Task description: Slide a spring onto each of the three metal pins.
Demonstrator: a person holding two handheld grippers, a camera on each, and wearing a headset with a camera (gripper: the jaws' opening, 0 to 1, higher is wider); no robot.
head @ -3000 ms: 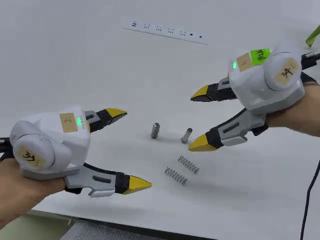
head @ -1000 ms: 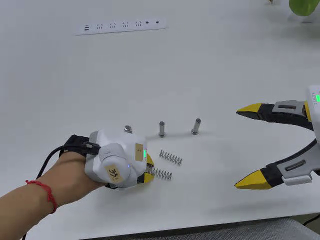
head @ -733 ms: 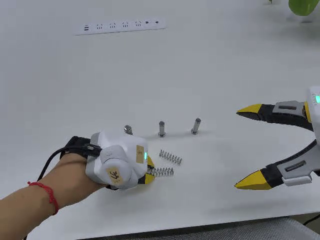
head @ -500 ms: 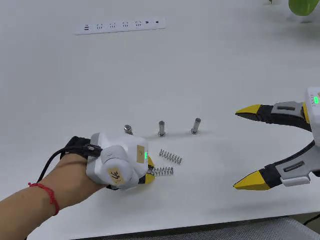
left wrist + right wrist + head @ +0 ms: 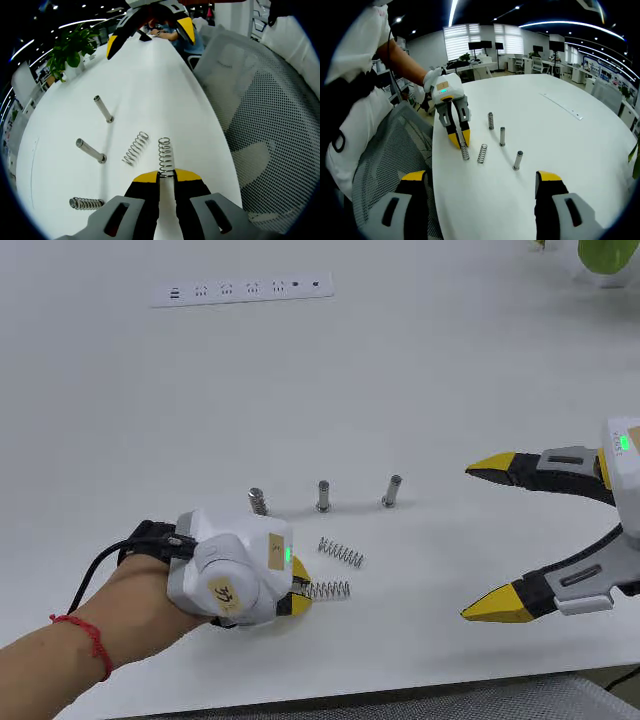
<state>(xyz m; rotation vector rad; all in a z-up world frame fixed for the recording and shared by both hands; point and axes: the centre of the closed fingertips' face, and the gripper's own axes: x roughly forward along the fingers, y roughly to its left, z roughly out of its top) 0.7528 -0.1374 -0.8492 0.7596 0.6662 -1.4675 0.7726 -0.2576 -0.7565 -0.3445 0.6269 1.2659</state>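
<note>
**Left gripper (image 5: 293, 592) pinching spring (image 5: 328, 589) end**

Near the bench's (image 5: 420, 360) front edge I grip only its tip, likely to leave the bore free for a pin. A second spring (image 5: 341, 553) lies just beyond. The left pin (image 5: 258, 502) wears one; middle pin (image 5: 323, 495) and right pin (image 5: 392, 491) stand bare. My right gripper (image 5: 467, 540) hangs wide apart, clear.

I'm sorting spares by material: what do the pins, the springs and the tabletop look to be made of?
Pins: seemingly steel, smooth grey with bright glints.
Springs: thin coiled wire, silvery, likely steel too.
Tabletop: plain smooth white; laminate or painted board, cannot tell which.
</note>
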